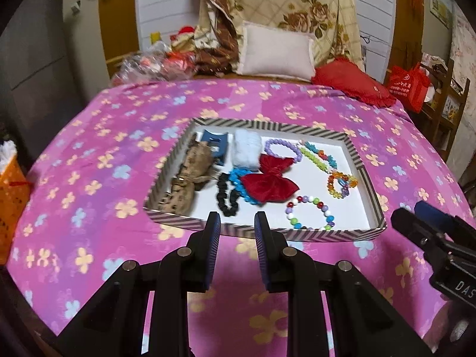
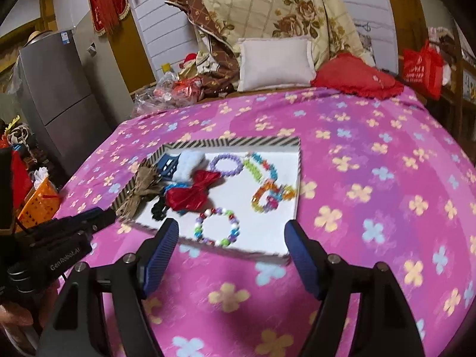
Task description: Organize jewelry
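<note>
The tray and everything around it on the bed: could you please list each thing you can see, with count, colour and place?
tray: one, white with striped rim, on the bedspread.
bedspread: one, pink with flowers, covers the bed.
red bow: one, tray centre.
tan bow: one, by the tray's left wall.
blue clip: one, far left corner.
white fluffy piece: one, right of the clip.
bead bracelets: six; purple, green and blue, amber, mixed colours, black, bright blue.
pillows: white, red, at the bed's head.
left gripper: black, blue pads, open, empty.
right gripper: same, open wide, empty.
</note>
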{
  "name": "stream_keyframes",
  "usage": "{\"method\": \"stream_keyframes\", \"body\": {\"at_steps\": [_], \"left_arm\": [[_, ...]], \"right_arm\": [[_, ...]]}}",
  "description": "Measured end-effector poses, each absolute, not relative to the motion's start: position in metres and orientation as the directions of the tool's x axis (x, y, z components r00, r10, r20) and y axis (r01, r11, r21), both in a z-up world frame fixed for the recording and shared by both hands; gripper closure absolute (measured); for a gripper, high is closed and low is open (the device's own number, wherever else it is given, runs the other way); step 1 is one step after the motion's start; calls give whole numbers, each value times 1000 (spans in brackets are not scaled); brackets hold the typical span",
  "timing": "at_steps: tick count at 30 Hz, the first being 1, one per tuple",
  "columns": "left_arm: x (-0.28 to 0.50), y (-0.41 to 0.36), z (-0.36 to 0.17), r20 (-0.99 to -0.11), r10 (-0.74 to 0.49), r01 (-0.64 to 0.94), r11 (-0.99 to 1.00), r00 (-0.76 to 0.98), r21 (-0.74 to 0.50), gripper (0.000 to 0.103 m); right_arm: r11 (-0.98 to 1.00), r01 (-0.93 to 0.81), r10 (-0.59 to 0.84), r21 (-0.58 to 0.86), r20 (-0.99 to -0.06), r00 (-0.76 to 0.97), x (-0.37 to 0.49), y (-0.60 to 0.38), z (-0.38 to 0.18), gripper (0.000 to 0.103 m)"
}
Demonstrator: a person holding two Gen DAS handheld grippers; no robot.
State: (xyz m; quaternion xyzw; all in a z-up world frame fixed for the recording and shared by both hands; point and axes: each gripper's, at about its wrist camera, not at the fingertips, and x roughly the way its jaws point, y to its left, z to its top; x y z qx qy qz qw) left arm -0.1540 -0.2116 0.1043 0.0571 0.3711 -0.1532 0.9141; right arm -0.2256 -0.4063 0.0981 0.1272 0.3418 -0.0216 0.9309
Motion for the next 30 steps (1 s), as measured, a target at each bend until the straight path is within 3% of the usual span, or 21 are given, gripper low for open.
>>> {"method": "stream_keyframes", "body": {"at_steps": [6,13,30], "left_arm": [[-166,-196,112,-672,-233,306,952,702,-11,79],[-177,-186,117,-649,-202,283,959,733,22,76],[-185,-173,127,-580,-163,233,971,798,47,74]], "right_arm": [[971,105,57,213,-640,767,-235,-387,97,26],[981,65,52,183,-571,819,-248,-367,109,26],[988,92,3,128,-601,800,-244,-353,112,23]]}}
